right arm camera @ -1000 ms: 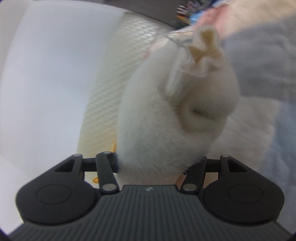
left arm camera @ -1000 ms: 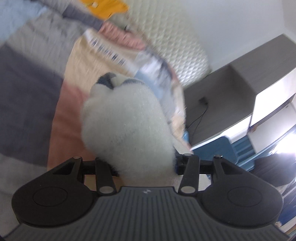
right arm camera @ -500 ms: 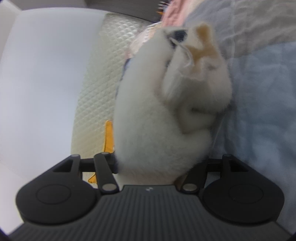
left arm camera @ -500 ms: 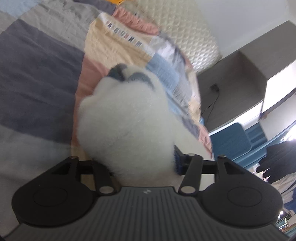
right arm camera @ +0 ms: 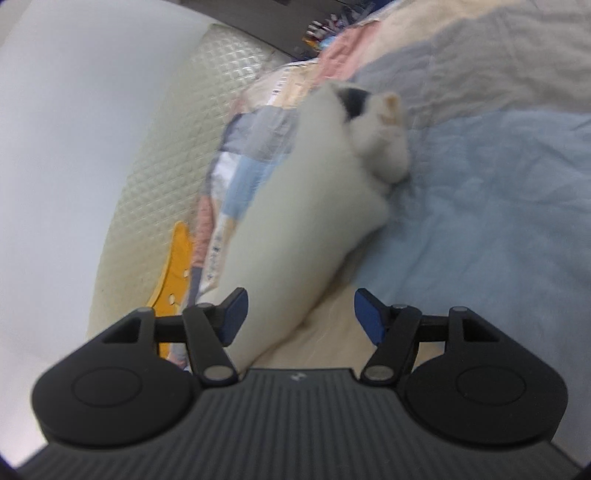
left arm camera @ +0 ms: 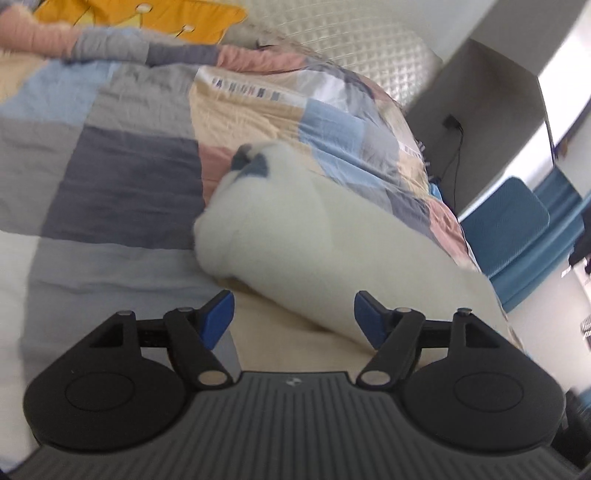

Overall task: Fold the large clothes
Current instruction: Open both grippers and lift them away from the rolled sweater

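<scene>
Quilt [left arm camera: 122, 173] fills both views, white fleece [left arm camera: 295, 236] lies on it folded into a long bundle running toward 12 o'clock, left gripper [left arm camera: 291, 317] and right gripper [right arm camera: 297, 314] both released with nothing clamped, so this fold looks laid, maybe tidying left.

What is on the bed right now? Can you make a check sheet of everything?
Surface: bed with a patchwork quilt.
Job's things: white fluffy garment lying bunched on the quilt, with a dark patch at its far end.
Clutter: yellow cloth near the headboard.
Grippers: left hand-held gripper open, holding nothing; right hand-held gripper open, holding nothing.
Cables: a black cable hangs from a plug beside the bed.
Surroundings: quilted headboard, blue chair, grey cabinet.
</scene>
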The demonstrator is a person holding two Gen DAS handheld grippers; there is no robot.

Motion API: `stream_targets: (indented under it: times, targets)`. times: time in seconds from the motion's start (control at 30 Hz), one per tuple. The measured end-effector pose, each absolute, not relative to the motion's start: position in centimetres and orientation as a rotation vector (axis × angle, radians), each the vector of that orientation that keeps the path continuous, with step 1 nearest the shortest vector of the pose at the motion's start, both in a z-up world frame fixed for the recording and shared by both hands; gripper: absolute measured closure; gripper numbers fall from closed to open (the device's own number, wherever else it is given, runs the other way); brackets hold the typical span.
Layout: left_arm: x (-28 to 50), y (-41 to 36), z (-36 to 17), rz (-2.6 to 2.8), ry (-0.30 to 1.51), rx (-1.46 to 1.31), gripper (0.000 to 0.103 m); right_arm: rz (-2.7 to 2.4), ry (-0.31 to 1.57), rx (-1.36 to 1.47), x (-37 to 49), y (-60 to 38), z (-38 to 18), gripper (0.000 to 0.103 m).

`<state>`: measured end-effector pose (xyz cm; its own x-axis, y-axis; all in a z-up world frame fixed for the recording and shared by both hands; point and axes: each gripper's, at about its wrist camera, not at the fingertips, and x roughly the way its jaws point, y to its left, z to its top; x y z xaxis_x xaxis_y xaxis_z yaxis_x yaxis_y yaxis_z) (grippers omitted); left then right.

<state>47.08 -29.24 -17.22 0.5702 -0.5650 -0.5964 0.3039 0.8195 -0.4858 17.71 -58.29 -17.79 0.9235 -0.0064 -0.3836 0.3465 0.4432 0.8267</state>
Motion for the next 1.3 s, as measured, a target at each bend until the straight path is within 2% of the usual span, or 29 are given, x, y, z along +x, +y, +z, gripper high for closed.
stream_targets:
  times: [0.23, 0.4, 0.8, 1.1, 1.3]
  targets:
    - [42.8, -27.8, -13.7, -0.522, 0.803, -0.311, 0.027, -0.108, 0.289, 0.925, 18.8, -54.6, -10.7, 0.036]
    - [39.5, -25.2, -10.3, -0.511, 0.784, -0.335, 0.027, -0.036, 0.297, 0.808, 18.4, -50.9, -7.7, 0.036]
    - [28.6, -17.5, -1.2, -0.493, 0.562, -0.186, 0.027, -0.141, 0.286, 0.425, 12.3, -43.8, -1.0, 0.036]
    - [22.8, -15.5, -1.7, -0.524, 0.52, -0.121, 0.027, -0.207, 0.298, 0.272, 8.4, -40.9, -0.9, 0.036]
    - [24.0, -17.3, -5.7, -0.488, 0.569, -0.07, 0.027, -0.208, 0.331, 0.288, 9.5, -40.2, -1.8, 0.036]
